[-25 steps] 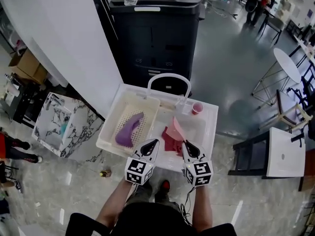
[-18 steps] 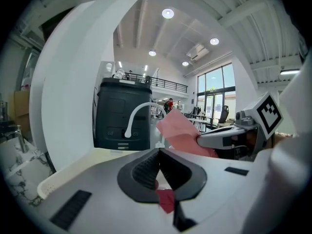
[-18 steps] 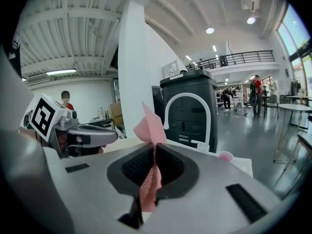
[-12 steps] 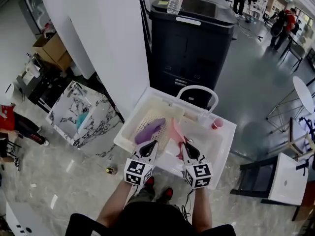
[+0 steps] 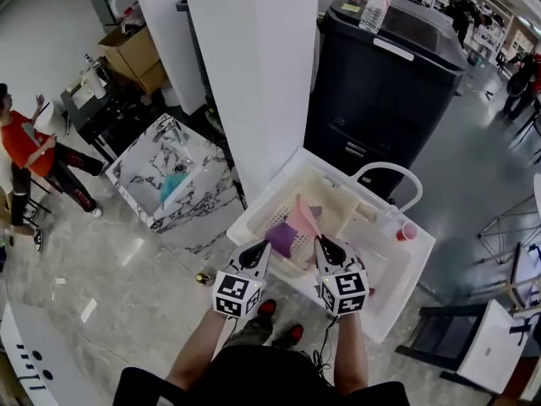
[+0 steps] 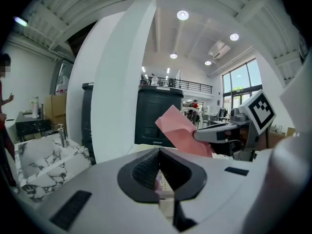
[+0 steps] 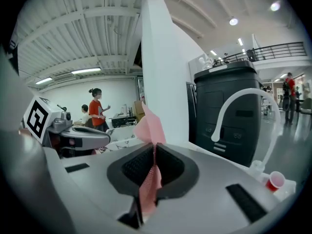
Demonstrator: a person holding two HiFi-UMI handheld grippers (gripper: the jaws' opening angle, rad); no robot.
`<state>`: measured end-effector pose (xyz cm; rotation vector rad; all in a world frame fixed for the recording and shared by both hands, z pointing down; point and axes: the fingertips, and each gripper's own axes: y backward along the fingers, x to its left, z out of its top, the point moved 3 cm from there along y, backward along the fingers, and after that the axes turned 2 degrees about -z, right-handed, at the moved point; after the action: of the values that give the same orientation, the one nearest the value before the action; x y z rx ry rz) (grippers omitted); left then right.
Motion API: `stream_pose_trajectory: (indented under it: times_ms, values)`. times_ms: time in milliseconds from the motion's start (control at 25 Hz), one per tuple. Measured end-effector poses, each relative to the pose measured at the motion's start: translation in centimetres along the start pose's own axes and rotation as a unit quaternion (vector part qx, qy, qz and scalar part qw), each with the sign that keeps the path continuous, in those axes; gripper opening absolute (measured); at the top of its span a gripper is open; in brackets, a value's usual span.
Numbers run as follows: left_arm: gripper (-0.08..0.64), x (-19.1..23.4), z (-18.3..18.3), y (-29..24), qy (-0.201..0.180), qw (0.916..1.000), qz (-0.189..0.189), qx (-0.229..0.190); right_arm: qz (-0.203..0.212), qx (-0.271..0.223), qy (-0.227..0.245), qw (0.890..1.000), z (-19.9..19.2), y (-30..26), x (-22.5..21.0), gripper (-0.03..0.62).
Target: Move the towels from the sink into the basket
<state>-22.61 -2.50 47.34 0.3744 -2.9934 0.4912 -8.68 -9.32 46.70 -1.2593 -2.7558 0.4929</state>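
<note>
A cream perforated basket (image 5: 330,194) sits in the left half of the white sink unit (image 5: 404,265). A purple towel (image 5: 279,238) lies in the basket. My right gripper (image 5: 322,245) (image 7: 154,147) is shut on a pink towel (image 5: 303,219) (image 7: 148,125), which hangs over the basket beside the purple one. The pink towel (image 6: 181,130) also shows in the left gripper view, pinched in the right gripper (image 6: 214,133). My left gripper (image 5: 259,249) (image 6: 158,152) hovers at the basket's near edge, jaws together with nothing in them. The right gripper hides most of the sink basin.
A white arched faucet (image 5: 390,174) and a red cup (image 5: 407,232) stand at the sink's back right. A tall black bin (image 5: 397,83) with a water bottle (image 5: 374,7) on top stands behind. A white pillar (image 5: 254,66) and a marble washstand (image 5: 169,180) are at the left.
The right gripper has carried the pink towel leftward from the sink basin to over the basket. The left gripper has stayed beside it. The head view has swung left.
</note>
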Motion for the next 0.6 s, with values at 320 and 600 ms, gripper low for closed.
stream_pose_trajectory:
  times_ms: [320, 600]
  values:
    - [0.005, 3.3, -1.8, 0.3, 0.020, 0.9996, 0.015, 0.014, 0.034, 0.046, -0.033, 0.998, -2.5, -4.5, 1.6, 0.041]
    - [0.005, 4.7, -3.2, -1.4, 0.031, 0.9989, 0.004, 0.034, 0.036, 0.095, -0.049, 0.994, -5.1, -7.5, 1.3, 0.041]
